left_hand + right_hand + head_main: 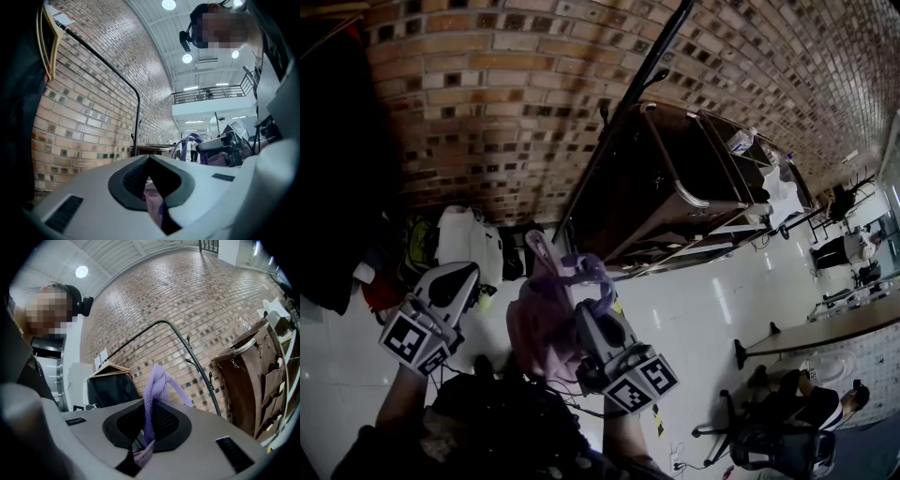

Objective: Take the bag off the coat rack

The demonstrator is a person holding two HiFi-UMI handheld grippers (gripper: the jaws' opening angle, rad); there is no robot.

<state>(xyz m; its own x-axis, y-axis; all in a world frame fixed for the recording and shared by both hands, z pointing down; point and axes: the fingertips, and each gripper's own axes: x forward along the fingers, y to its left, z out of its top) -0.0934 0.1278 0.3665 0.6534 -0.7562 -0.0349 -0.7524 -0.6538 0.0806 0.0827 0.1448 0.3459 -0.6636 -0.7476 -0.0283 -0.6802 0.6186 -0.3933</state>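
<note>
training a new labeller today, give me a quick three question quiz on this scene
1. True or false: the right claw is shut on the purple strap of the bag.
2. Multiple choice: the wall behind the coat rack is A) white tile, B) brick, C) glass.
3. Short answer: in the head view, what colour is the bag's body?
Key: 1 true; 2 B; 3 pink.
</note>
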